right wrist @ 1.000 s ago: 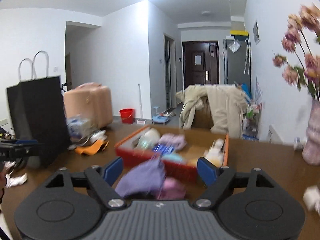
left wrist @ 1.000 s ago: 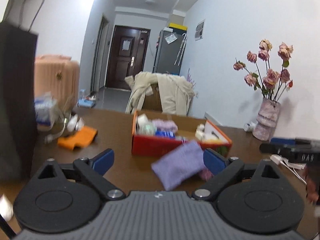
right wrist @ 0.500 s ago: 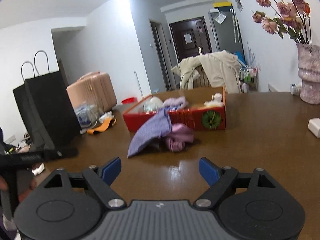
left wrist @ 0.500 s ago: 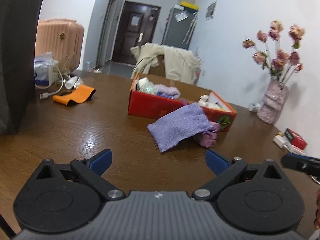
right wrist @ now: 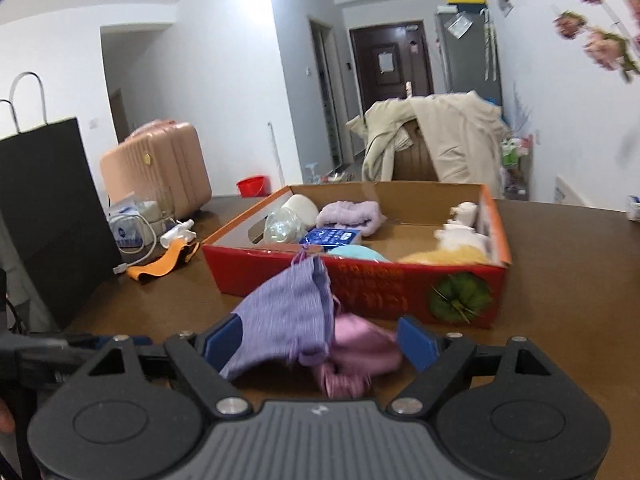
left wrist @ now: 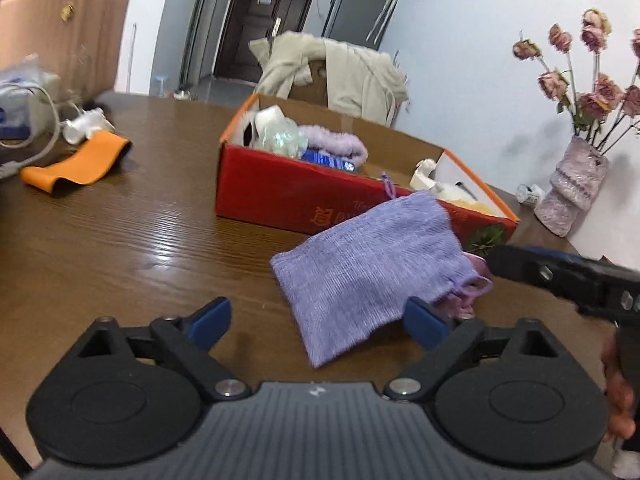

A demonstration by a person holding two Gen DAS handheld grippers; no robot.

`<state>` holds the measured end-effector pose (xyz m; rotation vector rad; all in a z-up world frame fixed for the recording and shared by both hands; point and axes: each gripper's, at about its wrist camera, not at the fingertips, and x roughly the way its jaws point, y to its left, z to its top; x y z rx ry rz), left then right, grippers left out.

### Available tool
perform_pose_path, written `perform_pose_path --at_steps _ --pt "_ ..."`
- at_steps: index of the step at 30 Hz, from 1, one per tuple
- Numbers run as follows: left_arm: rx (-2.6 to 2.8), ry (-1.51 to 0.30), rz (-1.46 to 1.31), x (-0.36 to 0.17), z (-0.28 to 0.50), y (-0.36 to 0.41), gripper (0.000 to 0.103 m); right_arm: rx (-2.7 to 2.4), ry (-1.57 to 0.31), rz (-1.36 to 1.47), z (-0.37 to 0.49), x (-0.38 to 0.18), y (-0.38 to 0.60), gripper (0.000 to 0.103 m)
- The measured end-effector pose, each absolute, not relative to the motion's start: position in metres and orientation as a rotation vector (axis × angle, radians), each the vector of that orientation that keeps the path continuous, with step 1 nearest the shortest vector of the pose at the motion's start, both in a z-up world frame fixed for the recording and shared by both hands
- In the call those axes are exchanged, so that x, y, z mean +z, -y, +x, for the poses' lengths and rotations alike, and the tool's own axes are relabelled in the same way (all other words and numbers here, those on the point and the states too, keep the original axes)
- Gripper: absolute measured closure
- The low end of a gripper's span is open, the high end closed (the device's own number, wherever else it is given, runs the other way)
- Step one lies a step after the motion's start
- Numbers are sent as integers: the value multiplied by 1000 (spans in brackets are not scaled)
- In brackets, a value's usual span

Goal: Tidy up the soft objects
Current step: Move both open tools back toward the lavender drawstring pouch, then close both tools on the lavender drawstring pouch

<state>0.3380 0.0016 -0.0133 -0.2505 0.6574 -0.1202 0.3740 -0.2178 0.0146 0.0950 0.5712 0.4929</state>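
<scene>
Left gripper [left wrist: 318, 322] sat at the bottom of its own view w/ jaws spread wide, nothing between the blue pads, hovering low over the brown wooden table [left wrist: 120, 248]. Just ahead of it, center frame, lay the purple knit pouch [left wrist: 372, 268], flat on the table, its far corner leaning against the front wall of the red cardboard box [left wrist: 288, 200]. A pink cloth [left wrist: 468, 292] peeked out from under the pouch's right edge. Right gripper [right wrist: 320, 342] was also wide open and empty in its own view; the pouch [right wrist: 288, 316] and the bunched pink cloth [right wrist: 360, 356] sat between and just beyond its pads, but whether the pads touched the fabric I can't tell. In the left view the right gripper [left wrist: 560, 276] showed as a dark bar at mid-right, tip near the pink cloth. Box, upper center of right view, held a lilac fluffy item [right wrist: 352, 216], a blue packet [right wrist: 332, 236], a yellow soft thing [right wrist: 444, 256] and white items. An orange strap [left wrist: 76, 164] lay at mid-left, a vase of dried roses [left wrist: 572, 188] at right edge, a black paper bag [right wrist: 44, 216] at left of right view.
</scene>
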Motion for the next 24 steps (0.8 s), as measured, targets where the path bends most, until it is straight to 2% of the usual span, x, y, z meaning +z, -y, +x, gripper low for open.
perform_pose_path --at_steps 3,5,6,7,8,9,10,11,12,14,18,24 --pt "-153 -673 -267 -21 356 -4 18 518 -594 107 405 7 206 20" --pt "-183 -677 -288 -27 361 -6 27 522 -617 129 422 0 200 23" --pt "-200 -680 -292 -29 362 -6 36 530 -627 140 428 -4 197 27" --pt "-218 -685 -296 -31 363 -6 47 540 -640 149 433 -8 195 36" --pt "-234 -687 -296 -33 363 -6 53 557 -658 151 437 -12 191 43" --pt "-236 -685 -292 -33 362 -6 67 576 -671 146 438 -14 189 62" --pt "-228 -681 -282 -33 361 -5 83 583 -668 142 436 -14 186 75" --pt "-229 -676 -270 -32 360 -5 87 583 -647 128 430 -11 183 77" --pt "-235 -667 -273 -30 357 -6 92 595 -617 109 423 -7 181 86" --pt "-255 -632 -273 -20 345 -7 95 615 -548 87 400 6 182 92" --pt "-290 -565 -207 -3 306 0 95 618 -482 76 344 27 192 93" --pt "-401 -585 -180 -1 235 18 96 533 -610 57 277 3 216 93"
